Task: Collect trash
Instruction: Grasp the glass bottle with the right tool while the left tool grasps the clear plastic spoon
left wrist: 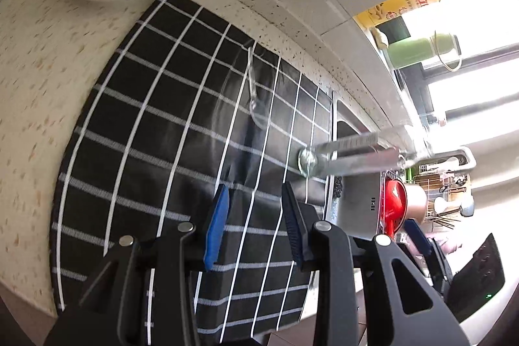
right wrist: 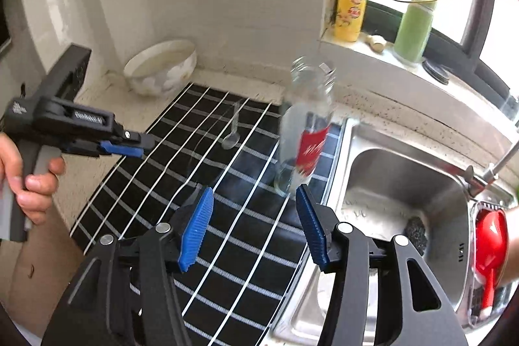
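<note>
A: Bottle (right wrist: 305, 132) first: where is it?

B: Standing on the black checked cloth (right wrist: 227, 184), near the cloth's sink-side edge, tilted a little and blurred. It is clear, with a red label and an open mouth at the top. From the left wrist view it (left wrist: 353, 156) shows as a streak across the cloth's edge, its base toward the camera.

A: Does either gripper have it?

B: No. The right gripper (right wrist: 254, 224) sits just in front of the bottle's base with its blue pads spread wide, and nothing lies between them. The left gripper (left wrist: 254, 224) is also parted, less widely, with only cloth showing in the gap.

A: Where is the left one from the other side?

B: In the right wrist view it (right wrist: 129, 148) is at the left, over the cloth's edge, held by a hand (right wrist: 29, 184) on its grip. From that angle I cannot tell how far it is open.

A: Anything else on the cloth?

B: A clear plastic spoon (right wrist: 233, 132) lies near the middle, well apart from both grippers. A flowered bowl (right wrist: 162, 67) sits on the counter beyond the cloth, against the wall. The steel sink (right wrist: 405, 184) is just beside the cloth, with a red scoop (right wrist: 489, 245) at its far side.
</note>
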`<control>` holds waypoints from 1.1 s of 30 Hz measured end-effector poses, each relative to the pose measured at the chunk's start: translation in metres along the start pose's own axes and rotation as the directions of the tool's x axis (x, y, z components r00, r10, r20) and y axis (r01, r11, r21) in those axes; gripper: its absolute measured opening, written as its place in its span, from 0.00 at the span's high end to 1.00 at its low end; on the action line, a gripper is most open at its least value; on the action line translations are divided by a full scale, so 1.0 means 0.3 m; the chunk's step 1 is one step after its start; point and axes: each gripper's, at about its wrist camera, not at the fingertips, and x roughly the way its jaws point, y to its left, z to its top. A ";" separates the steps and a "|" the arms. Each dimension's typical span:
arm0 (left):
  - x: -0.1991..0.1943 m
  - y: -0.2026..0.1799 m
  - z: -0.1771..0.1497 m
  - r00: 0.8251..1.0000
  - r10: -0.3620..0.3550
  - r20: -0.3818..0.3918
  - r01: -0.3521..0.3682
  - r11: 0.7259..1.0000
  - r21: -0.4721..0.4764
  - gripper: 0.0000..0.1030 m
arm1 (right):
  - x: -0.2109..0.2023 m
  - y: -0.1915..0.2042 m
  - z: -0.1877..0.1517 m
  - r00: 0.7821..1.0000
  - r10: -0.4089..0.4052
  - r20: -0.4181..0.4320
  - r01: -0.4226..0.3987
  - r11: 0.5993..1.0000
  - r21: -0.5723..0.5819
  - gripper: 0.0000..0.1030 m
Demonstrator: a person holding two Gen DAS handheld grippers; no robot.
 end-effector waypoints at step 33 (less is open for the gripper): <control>0.448 -0.118 0.444 0.971 0.234 0.050 -0.239 0.942 0.237 0.51 | 0.113 -0.184 0.203 0.986 0.071 0.153 -0.080 0.996 0.049 0.53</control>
